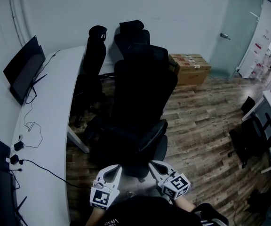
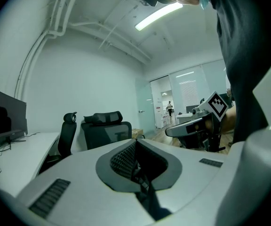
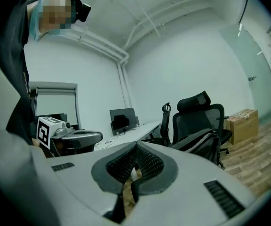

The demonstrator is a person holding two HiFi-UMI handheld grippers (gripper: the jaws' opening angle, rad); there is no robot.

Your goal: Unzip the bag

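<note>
Both claws are pressed together with nothing between the pads: the left claw (image 2: 135, 144) and the right claw (image 3: 136, 146) hang side by side close to our body, short of the chair (image 1: 142, 93) ahead. The bag (image 3: 203, 142), a dark backpack with pale trim, leans on that chair's seat. We cannot tell which edge of the seat it lies toward.

The risks, as we judge them:
- Closed pads cannot take a zipper pull, so each claw must spread before it gets there.
- We can see no pull or zipper line in any view, so a pinch could land on fabric or a strap.
- With only one claw tugging, the loose bag could slide off the seat, or the chair could swivel away.

Only the right gripper view shows the bag's shape. The left gripper view misses it and looks past the right claw's marker cube to a far doorway. The head view is too dark on the seat, but it alone shows the curved worktop (image 1: 46, 126) and the boxes (image 1: 189, 67) by the far wall.
</note>
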